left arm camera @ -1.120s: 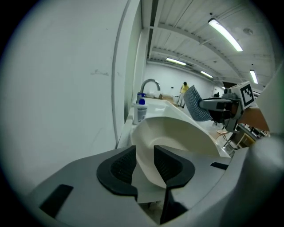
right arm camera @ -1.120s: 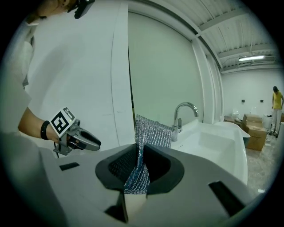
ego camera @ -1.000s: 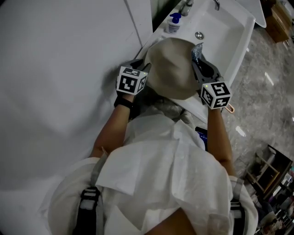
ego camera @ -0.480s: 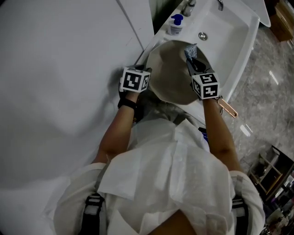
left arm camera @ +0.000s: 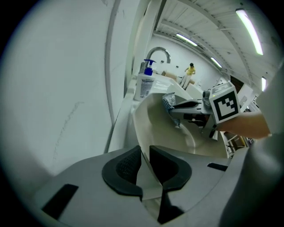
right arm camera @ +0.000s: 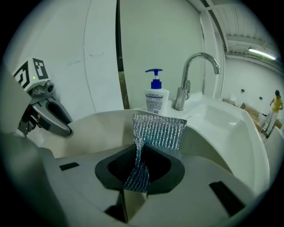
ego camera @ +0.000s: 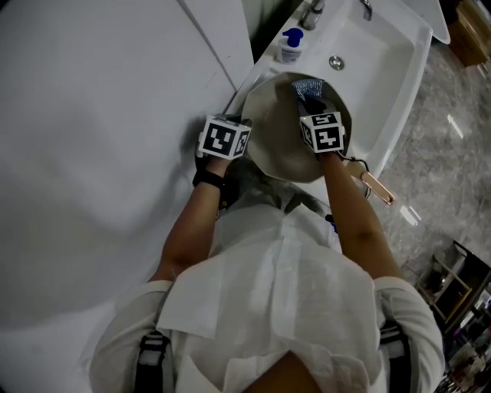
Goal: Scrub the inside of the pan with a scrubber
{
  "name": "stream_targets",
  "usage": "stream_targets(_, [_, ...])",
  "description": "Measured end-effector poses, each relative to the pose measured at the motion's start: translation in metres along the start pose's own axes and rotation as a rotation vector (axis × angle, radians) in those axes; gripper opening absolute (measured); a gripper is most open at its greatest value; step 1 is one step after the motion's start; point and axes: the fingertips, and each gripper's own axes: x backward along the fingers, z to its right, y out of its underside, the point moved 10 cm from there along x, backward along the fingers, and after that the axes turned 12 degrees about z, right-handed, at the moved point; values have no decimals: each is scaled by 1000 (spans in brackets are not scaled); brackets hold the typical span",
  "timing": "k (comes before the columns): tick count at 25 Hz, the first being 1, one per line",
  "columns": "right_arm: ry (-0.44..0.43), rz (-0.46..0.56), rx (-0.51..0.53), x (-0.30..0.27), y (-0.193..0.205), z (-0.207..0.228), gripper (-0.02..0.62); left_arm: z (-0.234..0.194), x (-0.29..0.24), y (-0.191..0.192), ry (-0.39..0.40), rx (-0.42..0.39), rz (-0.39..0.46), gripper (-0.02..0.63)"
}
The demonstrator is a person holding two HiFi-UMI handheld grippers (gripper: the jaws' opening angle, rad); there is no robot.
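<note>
Lowered into the round cream pan (ego camera: 280,134) by the sink (ego camera: 387,46), the likely soft silver mesh scrubber (right arm camera: 159,131) is being clamped by the right gripper (right arm camera: 138,166); the pan's stiff rim is being pinched by the just-closed left gripper (left arm camera: 144,155).

The wall panel (ego camera: 115,115) is closing off the left of the pan (ego camera: 276,146), while the soap bottle (ego camera: 290,42) and faucet (ego camera: 311,14) are crowding its far rim. The sink basin (ego camera: 380,65) is lying open rightward; the right gripper (ego camera: 311,104) with its scrubber (ego camera: 307,86) is occupying the pan's inside.
</note>
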Motion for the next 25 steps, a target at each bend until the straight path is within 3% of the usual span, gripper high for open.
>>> stream_targets(9, [-58,-29,-105,-49,-14,-22,51,-2,-3,-6,23,-36,-38,71])
stream_targets(15, [-323,-37,-80,-52,-19,-71,51,-3,-3,-8,30,-29,-38,71])
stream_targets(19, [-424,-61,-107,-50,-17,-84,51,-5,-3,-9,36,-21,-44,71])
stream_targets(22, [-385,-58,-105,-56,-20,-72,51,-5,-4,-9,33,-19,-44,71])
stream_targets(25, [-247,-46,-109,-58,-22,-50,51,-4,-3,-9,36,-22,-46,71])
